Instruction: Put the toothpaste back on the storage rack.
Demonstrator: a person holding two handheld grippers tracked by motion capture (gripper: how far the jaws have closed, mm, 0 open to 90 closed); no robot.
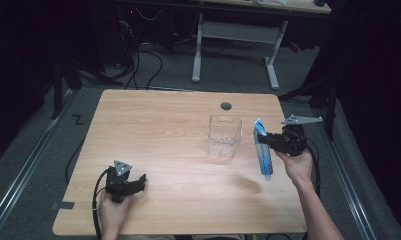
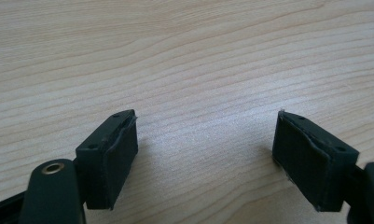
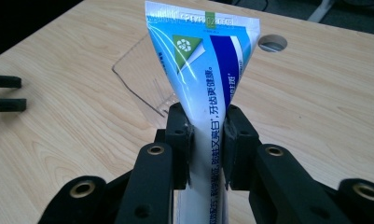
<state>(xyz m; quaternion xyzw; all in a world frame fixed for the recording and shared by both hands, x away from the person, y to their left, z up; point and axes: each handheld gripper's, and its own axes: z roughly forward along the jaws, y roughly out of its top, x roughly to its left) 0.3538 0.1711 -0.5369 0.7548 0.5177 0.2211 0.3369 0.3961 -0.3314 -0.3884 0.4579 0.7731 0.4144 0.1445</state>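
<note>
A blue and white toothpaste tube (image 1: 262,150) hangs above the table's right side, crimped end up, cap end down. My right gripper (image 1: 268,140) is shut on the tube's middle; in the right gripper view the pads pinch the tube (image 3: 208,93) from both sides, at my right gripper (image 3: 208,149). A clear plastic cup (image 1: 224,135) stands upright just left of the tube, and its rim (image 3: 138,79) shows behind the tube. My left gripper (image 1: 140,181) rests low near the front left of the table, open, with bare wood between its jaws (image 2: 205,154).
The wooden table (image 1: 163,130) has a round cable hole (image 1: 226,106) behind the cup. Dark floor with cables and a white desk frame (image 1: 235,35) lie beyond the far edge. My left gripper's tips (image 3: 7,93) show at the left edge of the right gripper view.
</note>
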